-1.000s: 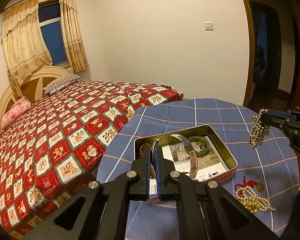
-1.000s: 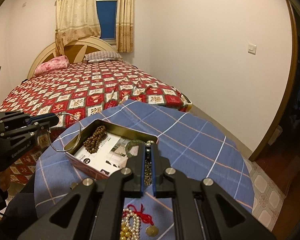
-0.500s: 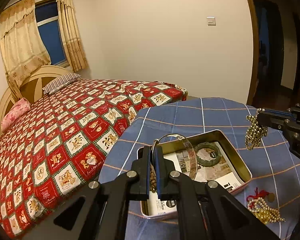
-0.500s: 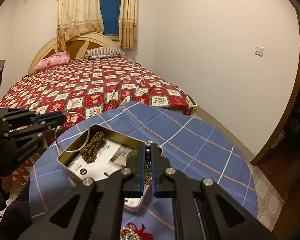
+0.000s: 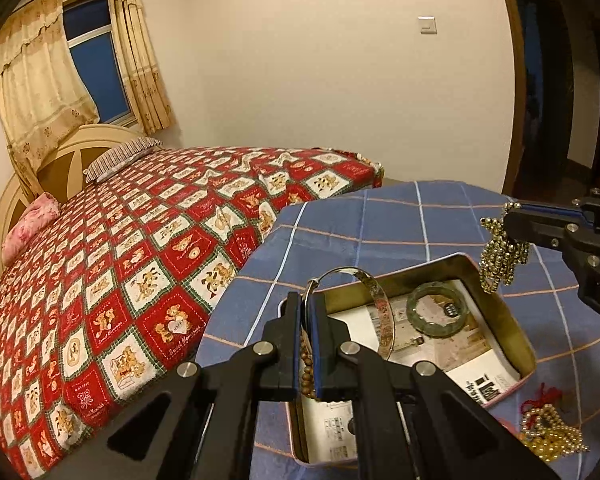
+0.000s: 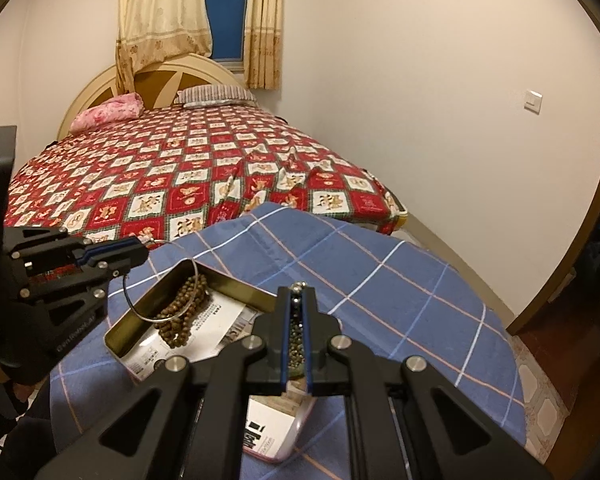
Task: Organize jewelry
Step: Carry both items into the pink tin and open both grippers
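An open gold tin (image 5: 518,330) lined with printed paper sits on the blue checked tablecloth (image 5: 400,220). Inside it lie a green jade bangle (image 5: 440,310) and brown wooden beads (image 6: 180,312). My left gripper (image 5: 310,300) is shut on a thin silver bangle (image 5: 380,308), which hangs over the tin's near left end. My right gripper (image 6: 298,292) is shut on a bunch of small gold beads (image 5: 500,256) that dangles above the tin's far right corner. In the right wrist view the left gripper (image 6: 140,252), the silver bangle (image 6: 126,296) and the tin (image 6: 236,284) show at left.
A heap of pearl and gold beads with a red tassel (image 5: 552,432) lies on the cloth right of the tin. A bed with a red patchwork quilt (image 5: 160,260) stands close behind the table. A dark doorway (image 5: 560,100) opens at the right.
Both grippers have moved in over the tin with their loads. The gold beads now hang above its corner, and the silver bangle hangs over its left end.
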